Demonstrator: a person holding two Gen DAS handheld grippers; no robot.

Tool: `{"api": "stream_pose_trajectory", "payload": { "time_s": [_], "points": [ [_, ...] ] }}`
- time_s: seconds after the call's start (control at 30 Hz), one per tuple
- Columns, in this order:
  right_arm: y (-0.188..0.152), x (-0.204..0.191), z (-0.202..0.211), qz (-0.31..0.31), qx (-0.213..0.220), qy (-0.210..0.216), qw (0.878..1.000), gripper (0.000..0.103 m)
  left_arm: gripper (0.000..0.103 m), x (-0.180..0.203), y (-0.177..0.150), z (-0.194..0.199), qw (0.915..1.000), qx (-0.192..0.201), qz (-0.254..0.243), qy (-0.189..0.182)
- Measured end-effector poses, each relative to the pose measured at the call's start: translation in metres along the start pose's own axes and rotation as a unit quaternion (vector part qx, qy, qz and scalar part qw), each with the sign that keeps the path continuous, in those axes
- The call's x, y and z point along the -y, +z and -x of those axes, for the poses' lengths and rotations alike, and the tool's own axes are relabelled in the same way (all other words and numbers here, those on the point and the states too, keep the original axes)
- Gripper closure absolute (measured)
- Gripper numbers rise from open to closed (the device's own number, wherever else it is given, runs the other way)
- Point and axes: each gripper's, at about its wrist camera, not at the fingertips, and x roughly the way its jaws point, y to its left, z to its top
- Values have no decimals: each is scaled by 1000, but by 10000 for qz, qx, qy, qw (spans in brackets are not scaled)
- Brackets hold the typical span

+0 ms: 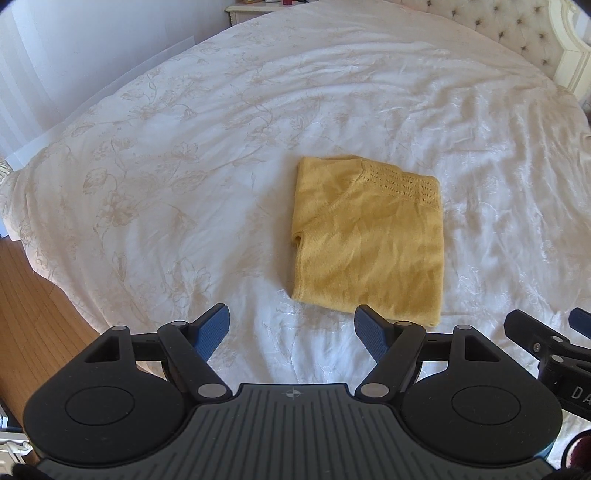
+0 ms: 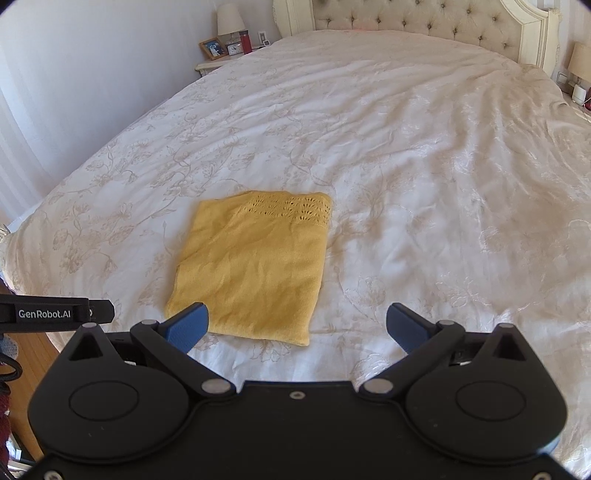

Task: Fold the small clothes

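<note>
A yellow knit garment (image 1: 369,236) lies folded into a neat rectangle on the white bedspread (image 1: 221,147), its lace-patterned band at the far edge. My left gripper (image 1: 291,325) hovers open above the bed, just short of the garment's near edge, nothing between its blue pads. In the right wrist view the same yellow knit garment (image 2: 255,266) lies ahead and to the left. My right gripper (image 2: 297,319) is open and holds nothing, its left pad over the garment's near left corner. Part of the right gripper (image 1: 546,347) shows at the left view's right edge.
The bed's near edge drops to a wooden floor (image 1: 33,314) on the left. A tufted headboard (image 2: 424,18) stands at the far end. A nightstand (image 2: 229,48) with a lamp, a framed photo and a red bottle sits at the far left. Another lamp (image 2: 580,62) is at the far right.
</note>
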Motion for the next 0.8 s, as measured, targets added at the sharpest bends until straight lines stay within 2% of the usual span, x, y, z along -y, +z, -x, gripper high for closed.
{"api": "stream_pose_trajectory", "payload": {
  "time_s": [0.8],
  "points": [
    [1,7,-15,-266,-261,257,9990,1,29,12,-10,-20,9989,-457,-37,36]
  ]
}}
